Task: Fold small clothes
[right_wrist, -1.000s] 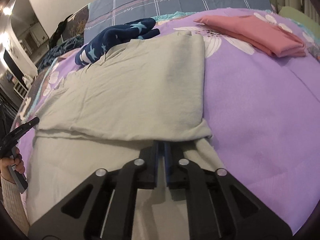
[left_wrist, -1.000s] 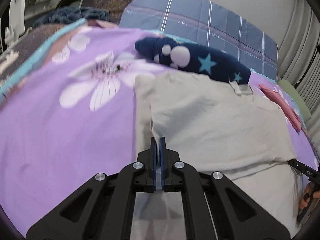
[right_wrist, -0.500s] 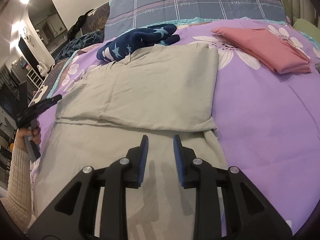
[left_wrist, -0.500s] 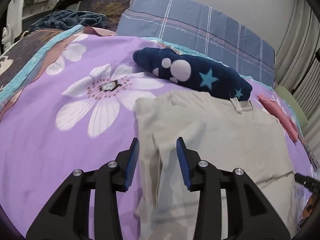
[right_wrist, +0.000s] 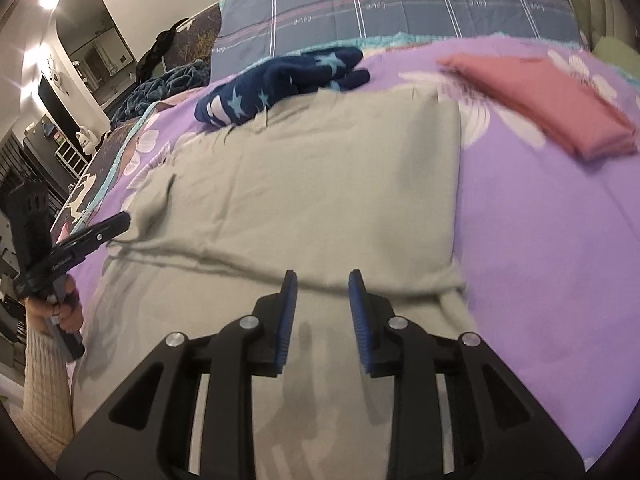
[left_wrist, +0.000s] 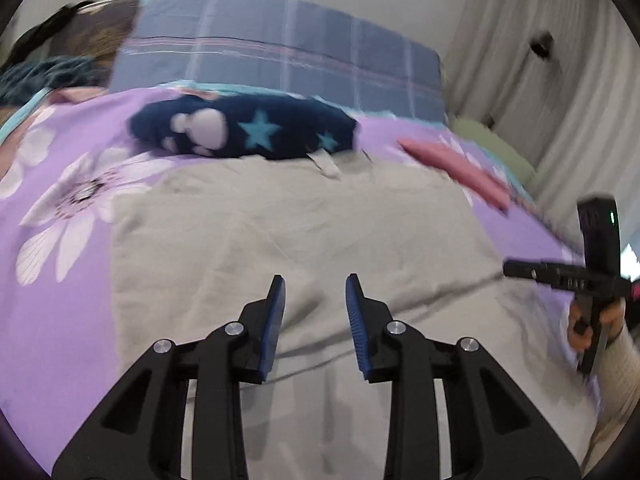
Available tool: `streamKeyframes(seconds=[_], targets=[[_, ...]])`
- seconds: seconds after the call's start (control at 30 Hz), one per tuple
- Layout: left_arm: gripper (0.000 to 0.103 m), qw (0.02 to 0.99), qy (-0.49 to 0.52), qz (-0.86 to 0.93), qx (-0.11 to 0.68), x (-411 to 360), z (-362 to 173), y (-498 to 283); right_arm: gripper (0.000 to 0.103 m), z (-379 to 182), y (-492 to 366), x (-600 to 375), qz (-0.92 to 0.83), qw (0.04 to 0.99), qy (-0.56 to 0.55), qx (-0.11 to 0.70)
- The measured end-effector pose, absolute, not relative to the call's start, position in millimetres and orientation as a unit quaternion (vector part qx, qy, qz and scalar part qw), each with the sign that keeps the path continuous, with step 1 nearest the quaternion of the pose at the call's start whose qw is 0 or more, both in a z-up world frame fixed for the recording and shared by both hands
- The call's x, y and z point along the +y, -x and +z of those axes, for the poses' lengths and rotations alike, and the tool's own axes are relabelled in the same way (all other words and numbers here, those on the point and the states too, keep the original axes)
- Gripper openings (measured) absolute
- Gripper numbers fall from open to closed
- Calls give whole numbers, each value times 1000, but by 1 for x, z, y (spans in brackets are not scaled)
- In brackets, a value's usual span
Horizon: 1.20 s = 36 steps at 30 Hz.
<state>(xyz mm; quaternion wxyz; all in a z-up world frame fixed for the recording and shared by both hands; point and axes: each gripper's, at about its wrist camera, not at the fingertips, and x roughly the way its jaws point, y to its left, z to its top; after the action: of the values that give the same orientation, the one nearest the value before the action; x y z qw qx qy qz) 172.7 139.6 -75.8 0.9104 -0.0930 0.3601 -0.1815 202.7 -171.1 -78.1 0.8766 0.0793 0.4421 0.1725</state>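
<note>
Hovering over the near part of the bed (right_wrist: pixel 560 240), both grippers point down at a grey garment (right_wrist: pixel 320 184) that lies flat on the purple flowered cover, its far edge toward the head of the bed and its long axis running from the near edge to the pillows. The left gripper (left_wrist: pixel 315 292) has nothing between its jaws, which are closing slightly while parted, with cloth only below them; the right gripper (right_wrist: pixel 322 288) likewise stands with jaws apart and empty. A folded-over flap covers the far portion of the garment, and its near hem makes a soft ridge crossing the cloth from side to side just beyond both pairs of jaws. That ridge is the relation the next move likely turns on: each hand has it straight ahead, the left toward the bed's left side, the right toward its right, so neither is clearly nearer. The fabric looks thin, matte and limp, with shallow creases, and would probably sag and slide if pinched at one layer only. Beyond its far edge, touching it, lies a plush dark-blue garment with stars (left_wrist: pixel 248 128), thick and rounded. A folded pink garment (right_wrist: pixel 548 92) rests well apart toward the far right corner, a neat flat stack. A grey plaid pillow (right_wrist: pixel 400 4) lines the head of the bed.
</note>
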Motion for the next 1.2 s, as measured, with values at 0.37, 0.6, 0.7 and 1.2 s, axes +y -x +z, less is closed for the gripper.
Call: streamKeyframes(seconds=[0.37, 0.6, 0.7, 1.2], targets=[[57, 918, -14, -157, 365, 123, -77, -177, 30, -90, -201, -163, 169, 872, -78, 453], [39, 886, -167, -132, 412, 53, -112, -206, 30, -87, -197, -173, 160, 875, -87, 449], [3, 895, -105, -103, 421, 83, -97, -215, 30, -86, -194, -180, 153, 877, -86, 447], [33, 932, 42, 34, 359, 203, -66, -201, 30, -88, -202, -202, 126, 880, -107, 446]])
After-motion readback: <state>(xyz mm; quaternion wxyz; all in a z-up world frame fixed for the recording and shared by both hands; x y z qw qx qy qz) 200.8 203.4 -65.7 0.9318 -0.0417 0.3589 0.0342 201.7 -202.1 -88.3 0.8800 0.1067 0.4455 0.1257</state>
